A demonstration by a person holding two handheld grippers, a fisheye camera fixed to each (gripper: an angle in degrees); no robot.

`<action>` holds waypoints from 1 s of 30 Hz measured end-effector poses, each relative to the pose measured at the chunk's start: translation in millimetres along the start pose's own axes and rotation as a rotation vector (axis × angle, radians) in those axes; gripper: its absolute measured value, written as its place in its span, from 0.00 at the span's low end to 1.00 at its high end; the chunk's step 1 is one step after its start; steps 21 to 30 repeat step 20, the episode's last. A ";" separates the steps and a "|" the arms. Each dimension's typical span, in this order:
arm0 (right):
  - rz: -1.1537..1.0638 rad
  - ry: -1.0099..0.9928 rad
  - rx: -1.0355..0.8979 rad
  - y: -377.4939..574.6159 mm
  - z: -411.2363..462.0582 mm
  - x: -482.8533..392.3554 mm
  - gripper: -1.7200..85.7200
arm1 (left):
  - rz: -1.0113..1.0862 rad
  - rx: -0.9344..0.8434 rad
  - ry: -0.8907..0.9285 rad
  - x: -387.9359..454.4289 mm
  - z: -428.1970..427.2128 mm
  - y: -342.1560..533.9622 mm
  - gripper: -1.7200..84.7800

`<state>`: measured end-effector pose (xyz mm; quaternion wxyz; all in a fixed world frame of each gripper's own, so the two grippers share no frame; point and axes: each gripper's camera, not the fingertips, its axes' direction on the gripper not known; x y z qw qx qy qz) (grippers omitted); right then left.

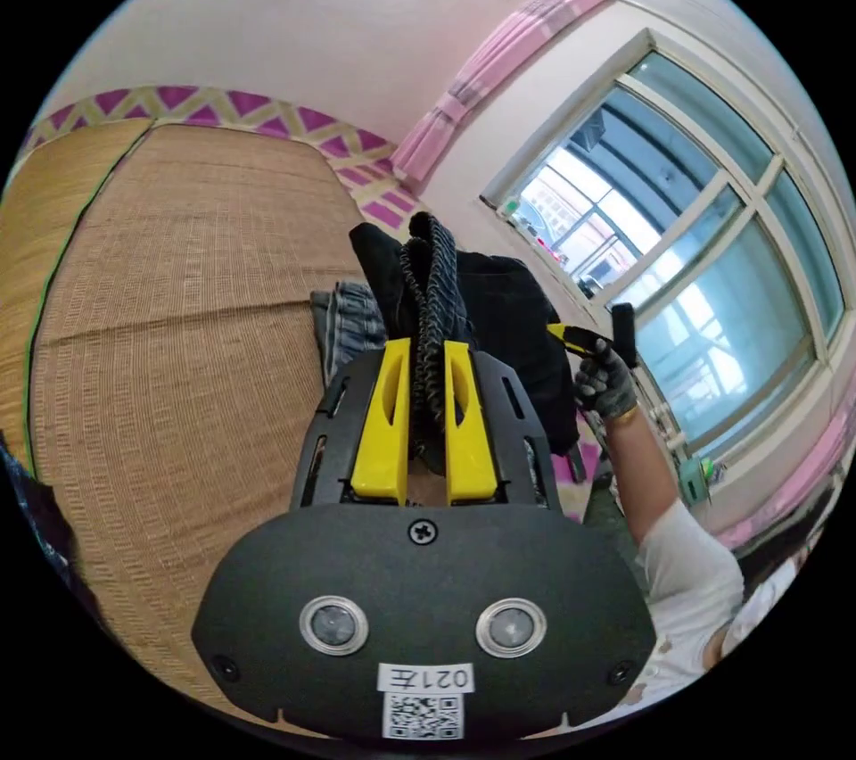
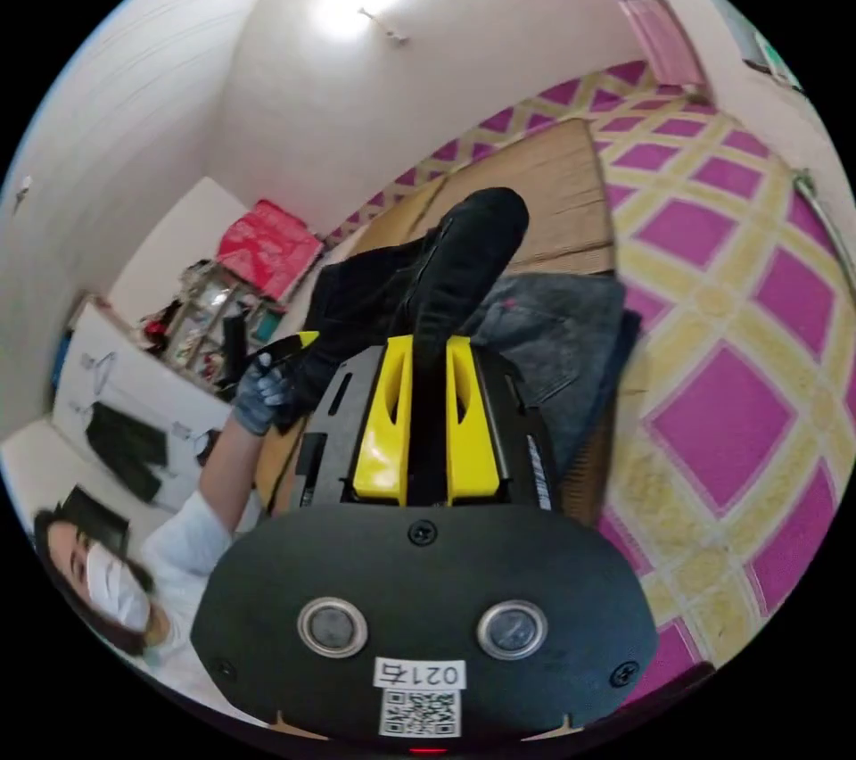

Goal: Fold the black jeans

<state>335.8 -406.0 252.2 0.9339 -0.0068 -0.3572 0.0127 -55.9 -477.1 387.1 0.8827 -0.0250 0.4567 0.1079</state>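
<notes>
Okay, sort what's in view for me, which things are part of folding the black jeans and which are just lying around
Part of the job:
black jeans
left gripper, shut on the jeans
right gripper, shut on the jeans

Lying about:
blue-grey jeans
woven mat
patterned pink-and-yellow cloth
red bundle

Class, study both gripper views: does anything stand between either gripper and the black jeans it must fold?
Nothing visible does. The left gripper has both yellow jaws pressed on a bunched edge of the black jeans, and the right gripper is likewise clamped on the black jeans. A folded pair of blue jeans lies behind.
</notes>
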 end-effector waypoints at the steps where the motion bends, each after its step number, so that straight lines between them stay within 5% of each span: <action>1: 0.025 0.063 -0.005 -3.2 5.1 1.9 0.12 | -0.028 -0.019 -0.067 -3.0 16.2 -3.3 0.06; 5: 0.049 0.246 -0.031 5.9 32.1 -0.4 0.15 | -0.030 -0.048 -0.146 -9.4 35.3 36.2 0.01; 10: -0.250 0.299 -0.115 50.1 66.7 -73.8 0.15 | 0.164 -0.032 -0.243 12.1 -6.3 125.3 0.01; 15: -0.596 0.167 -0.207 119.8 128.7 -205.2 0.15 | 0.239 -0.039 -0.268 27.2 -67.4 225.0 0.01; 20: -0.853 0.046 -0.205 178.8 197.8 -327.3 0.14 | 0.131 0.014 -0.501 18.5 -145.6 328.4 0.01; 30: -0.853 0.046 -0.205 178.8 197.8 -327.3 0.14 | 0.131 0.014 -0.501 18.5 -145.6 328.4 0.01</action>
